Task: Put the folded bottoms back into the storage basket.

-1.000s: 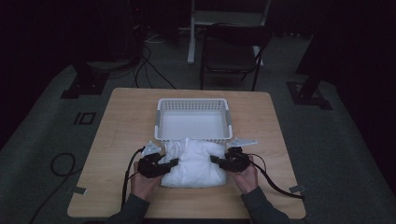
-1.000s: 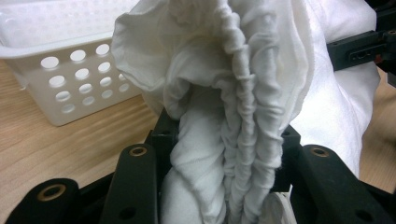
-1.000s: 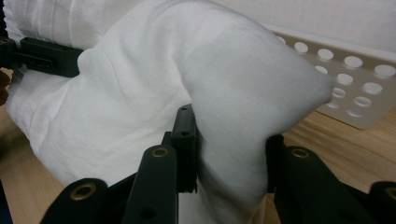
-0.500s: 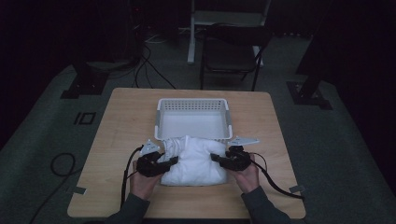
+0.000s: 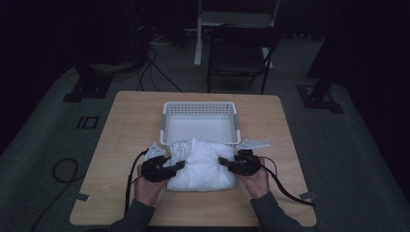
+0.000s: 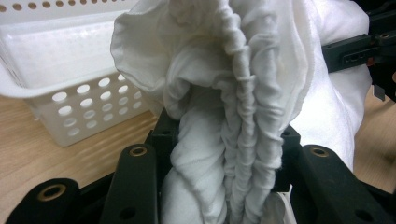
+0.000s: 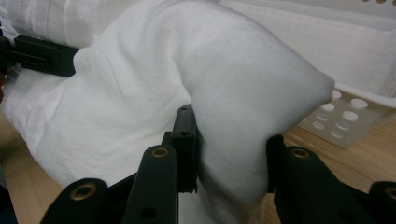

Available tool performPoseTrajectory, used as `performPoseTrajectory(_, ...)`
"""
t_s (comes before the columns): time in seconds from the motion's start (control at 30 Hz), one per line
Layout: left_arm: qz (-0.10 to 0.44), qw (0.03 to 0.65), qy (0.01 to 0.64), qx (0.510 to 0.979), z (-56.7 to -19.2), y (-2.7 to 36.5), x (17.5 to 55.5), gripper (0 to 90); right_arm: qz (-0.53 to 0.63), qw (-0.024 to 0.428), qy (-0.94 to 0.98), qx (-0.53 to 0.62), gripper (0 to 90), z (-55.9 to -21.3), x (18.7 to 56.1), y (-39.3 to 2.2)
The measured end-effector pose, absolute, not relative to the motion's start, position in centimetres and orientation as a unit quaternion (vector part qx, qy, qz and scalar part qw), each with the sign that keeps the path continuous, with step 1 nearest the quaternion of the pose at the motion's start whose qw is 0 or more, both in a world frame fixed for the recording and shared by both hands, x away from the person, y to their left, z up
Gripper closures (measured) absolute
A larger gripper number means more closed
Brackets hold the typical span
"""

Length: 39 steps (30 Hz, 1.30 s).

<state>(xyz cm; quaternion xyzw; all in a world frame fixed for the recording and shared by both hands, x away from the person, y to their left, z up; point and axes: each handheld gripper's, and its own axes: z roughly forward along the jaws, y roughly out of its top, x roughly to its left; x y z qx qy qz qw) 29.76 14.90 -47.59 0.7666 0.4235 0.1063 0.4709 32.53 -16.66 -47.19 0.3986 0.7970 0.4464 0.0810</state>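
Observation:
A white cloth bundle (image 5: pixel 200 164) lies on the wooden table just in front of a white perforated basket (image 5: pixel 199 107). My left gripper (image 5: pixel 179 166) is shut on the bundle's left side. In the left gripper view its jaws (image 6: pixel 224 140) pinch a gathered, ruffled edge of the cloth (image 6: pixel 224 93). My right gripper (image 5: pixel 223 161) is shut on the right side. In the right gripper view its jaws (image 7: pixel 231 135) squeeze a smooth puffed corner of the cloth (image 7: pixel 224 84). The cloth hangs stretched between both grippers, close to the basket's front wall (image 6: pixel 70 98).
The wooden table (image 5: pixel 121 145) has bare room left and right of the basket. Cables trail from both grippers toward the table's front edge. A dark chair (image 5: pixel 239 53) and stand feet are on the floor beyond the table.

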Motion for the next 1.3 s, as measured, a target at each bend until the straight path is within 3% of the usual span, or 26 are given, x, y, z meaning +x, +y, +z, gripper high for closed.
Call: performPoseTrajectory(1.3,0.115,0.496,0.416,0.753,-44.3,15.9,30.5,57.4,0.471,0.108,0.786,0.386,69.6,-43.6,33.1,-16.2)
